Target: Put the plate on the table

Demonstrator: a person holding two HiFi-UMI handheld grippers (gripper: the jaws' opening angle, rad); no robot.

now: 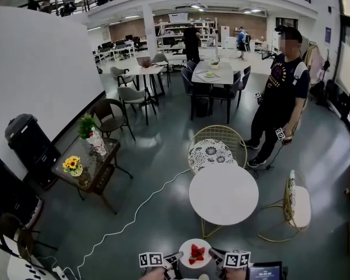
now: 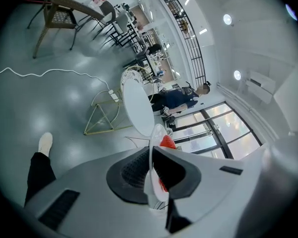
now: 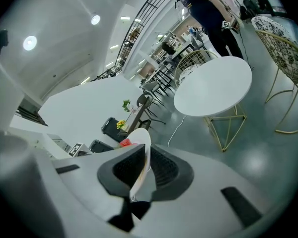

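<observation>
1. Left claw (image 2: pixel 152 151) and right claw (image 3: pixel 146 151) each pinch opposite rims of the plate (image 1: pixel 193 244), keeping its strawberries (image 1: pixel 196 252) level
2. The plate hangs in air, near the round white surface (image 1: pixel 223 193) ahead

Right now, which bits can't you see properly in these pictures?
- The plate: both gripper views show it only edge-on, and the fingers cover part of it.
- The red food on it: too small in the head view, and mostly behind the plate and fingers in the gripper views. It may be strawberries.
- The dark thing: in the head view the bottom edge cuts it off, so I can't tell what it is.
</observation>
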